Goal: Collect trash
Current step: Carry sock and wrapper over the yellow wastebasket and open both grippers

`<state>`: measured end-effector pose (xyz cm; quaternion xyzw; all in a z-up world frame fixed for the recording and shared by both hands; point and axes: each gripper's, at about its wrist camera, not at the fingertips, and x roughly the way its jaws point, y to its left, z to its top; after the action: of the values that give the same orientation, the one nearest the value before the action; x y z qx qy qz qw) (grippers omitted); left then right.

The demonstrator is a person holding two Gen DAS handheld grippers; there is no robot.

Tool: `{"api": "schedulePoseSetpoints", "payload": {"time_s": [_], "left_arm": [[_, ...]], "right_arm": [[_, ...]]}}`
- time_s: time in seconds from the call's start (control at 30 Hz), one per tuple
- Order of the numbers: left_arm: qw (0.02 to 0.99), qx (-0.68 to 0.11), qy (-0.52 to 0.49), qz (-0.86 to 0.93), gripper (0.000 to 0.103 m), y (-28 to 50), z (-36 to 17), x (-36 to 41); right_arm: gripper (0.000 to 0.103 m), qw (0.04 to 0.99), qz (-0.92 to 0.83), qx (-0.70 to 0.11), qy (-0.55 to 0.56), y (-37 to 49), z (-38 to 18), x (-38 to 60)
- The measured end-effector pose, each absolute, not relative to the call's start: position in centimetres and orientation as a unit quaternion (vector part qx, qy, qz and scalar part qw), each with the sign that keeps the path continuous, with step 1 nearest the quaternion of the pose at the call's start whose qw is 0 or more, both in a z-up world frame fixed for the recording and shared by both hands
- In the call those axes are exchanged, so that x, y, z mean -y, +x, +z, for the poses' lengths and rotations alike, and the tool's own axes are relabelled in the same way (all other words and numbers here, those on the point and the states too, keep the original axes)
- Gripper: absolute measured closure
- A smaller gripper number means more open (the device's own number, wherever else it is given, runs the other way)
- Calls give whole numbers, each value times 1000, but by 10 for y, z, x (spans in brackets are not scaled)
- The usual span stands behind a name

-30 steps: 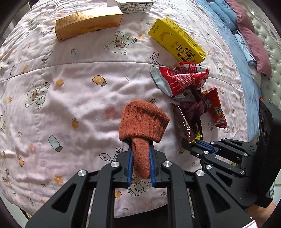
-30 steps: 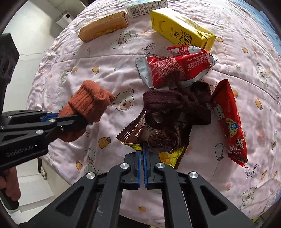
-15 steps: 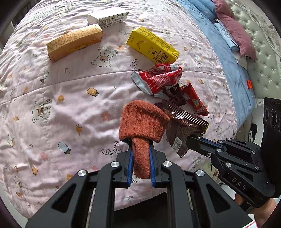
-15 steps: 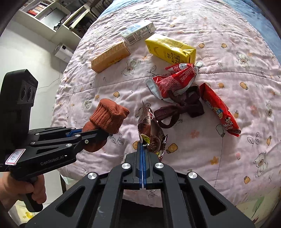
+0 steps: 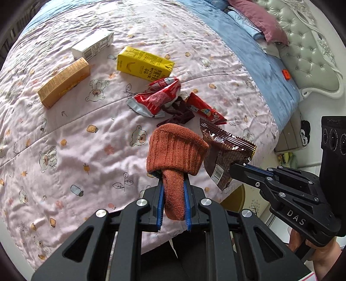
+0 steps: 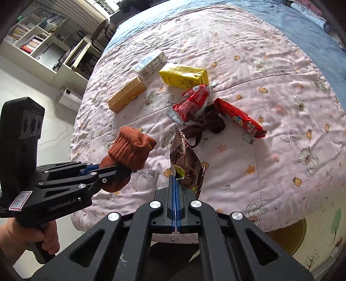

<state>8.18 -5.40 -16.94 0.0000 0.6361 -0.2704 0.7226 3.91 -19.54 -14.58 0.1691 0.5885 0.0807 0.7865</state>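
My left gripper (image 5: 173,183) is shut on a rust-orange knitted sock (image 5: 177,149), held above the pink quilt (image 5: 64,140). Just to its right, my right gripper (image 6: 175,179) is shut on the edge of a brown snack wrapper (image 6: 183,157), which hangs clear of the bed. Below them on the quilt lie a crumpled red wrapper (image 6: 192,103), a long red candy wrapper (image 6: 240,118) and a dark maroon sock (image 6: 203,125) between the two. Farther back are a yellow carton (image 6: 183,77), an orange box (image 6: 127,94) and a white carton (image 6: 150,64).
A blue blanket (image 5: 259,56) covers the far side of the bed, with pillows (image 5: 257,19) against a tufted headboard (image 5: 311,49). A round container with a brown inside (image 6: 287,235) stands on the floor at the bed's near edge. Shelves (image 6: 43,43) line the far wall.
Both grippers have risen away from the bed and rolled. The brown wrapper came up off the quilt in the right gripper, uncovering the maroon sock. The orange sock stays gripped in the left.
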Motion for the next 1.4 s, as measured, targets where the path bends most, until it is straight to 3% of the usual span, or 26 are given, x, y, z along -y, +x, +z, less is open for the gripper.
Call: {"api": "schedulePoseSetpoints", "payload": {"time_s": [0.77,1.3,1.4], "left_arm": [[646,-651,99,-386,88,-77,-188,284],[570,-691,159,-415,87,-158,-251,366],[569,-692,162,-414,81,-161,-255,373]], "right_arm": [[102,777,-61,-578,242,-168,-134,402],[102,729,-123,-602,302,-270,-180,458],[101,726,-119,-604,307,-274,-184,462]]}}
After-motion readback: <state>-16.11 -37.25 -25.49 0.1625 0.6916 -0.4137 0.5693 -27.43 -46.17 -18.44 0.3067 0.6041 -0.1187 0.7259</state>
